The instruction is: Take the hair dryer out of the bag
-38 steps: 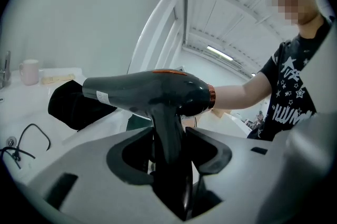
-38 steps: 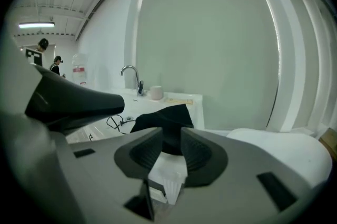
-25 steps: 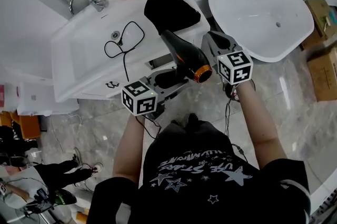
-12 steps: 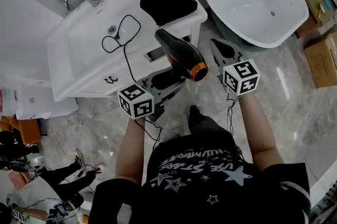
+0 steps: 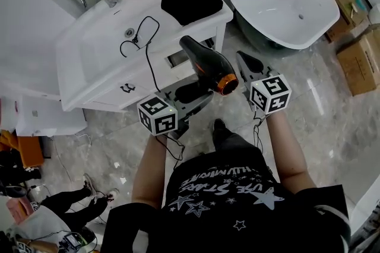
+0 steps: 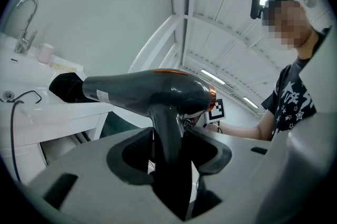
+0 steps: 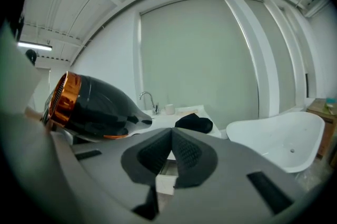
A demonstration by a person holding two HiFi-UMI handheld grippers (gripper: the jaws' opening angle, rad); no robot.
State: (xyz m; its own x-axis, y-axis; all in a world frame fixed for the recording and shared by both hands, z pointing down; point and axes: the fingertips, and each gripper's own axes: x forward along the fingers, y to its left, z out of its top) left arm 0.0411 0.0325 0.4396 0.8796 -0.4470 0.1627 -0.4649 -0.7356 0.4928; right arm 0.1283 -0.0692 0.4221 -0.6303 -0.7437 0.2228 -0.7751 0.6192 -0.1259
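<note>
The white counter carries one black bag at its far right corner. The left gripper clamps the one hair dryer by its handle, off the front edge. The right gripper is closed and empty.

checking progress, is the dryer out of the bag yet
Out. The dryer sits in the left gripper, clear of the bag on the counter.

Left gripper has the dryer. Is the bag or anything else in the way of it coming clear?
Nothing visible. The hair dryer, clamped by its handle in the left gripper, hangs in front of the vanity, apart from the black bag lying on top of it. Only its cord trails back across the sink.
</note>
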